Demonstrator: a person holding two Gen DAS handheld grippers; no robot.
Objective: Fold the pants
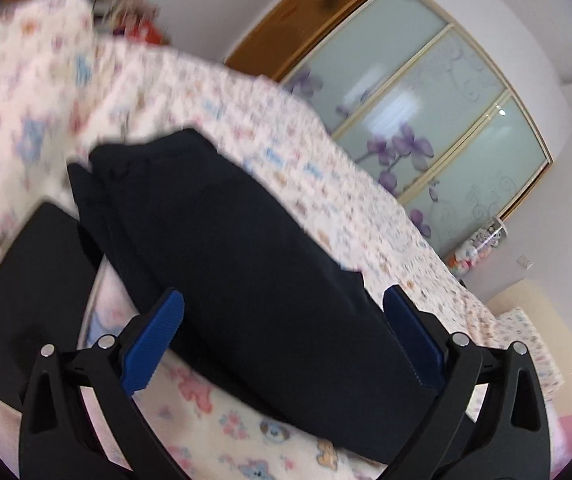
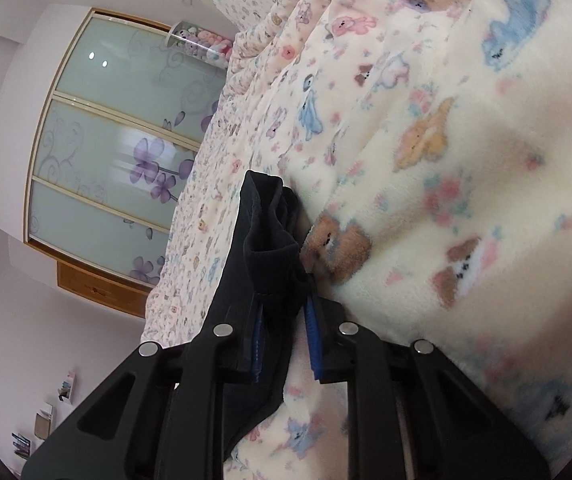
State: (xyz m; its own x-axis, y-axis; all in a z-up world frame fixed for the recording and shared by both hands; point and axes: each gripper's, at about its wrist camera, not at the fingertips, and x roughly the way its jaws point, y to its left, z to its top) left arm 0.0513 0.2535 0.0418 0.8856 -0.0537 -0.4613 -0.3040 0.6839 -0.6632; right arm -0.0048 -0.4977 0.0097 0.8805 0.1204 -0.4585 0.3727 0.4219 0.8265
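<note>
We see the dark pants (image 1: 221, 248) lying as a long folded bundle on the fleece blanket (image 1: 213, 420) printed with teddy bears and bunnies. In the left wrist view their long axis runs diagonally, from the upper left, where one end lies on the blanket, down to the lower right, where the bundle passes between the fingers. The left gripper (image 1: 283, 340) stands spread wide, one blue pad on each side of the cloth, and we see a gap between the left pad and the fabric; whether the right pad touches we cannot tell.

The right wrist view gives us what the left one does not: the right gripper (image 2: 286, 344) pressed nearly together on a bunched end of the pants (image 2: 273, 240), with the fabric rising out of the narrow slot between the blue pads in a crumpled fold and more cloth hanging below the fingers. It shows only that end, not the length of the garment.

Both views show the wardrobe (image 1: 426, 128) with frosted glass doors bearing purple flowers, tilted sharply, so both grippers are rolled to the side. The left view is blurred, and only it shows a flat black object (image 1: 33, 288) at the lower left
</note>
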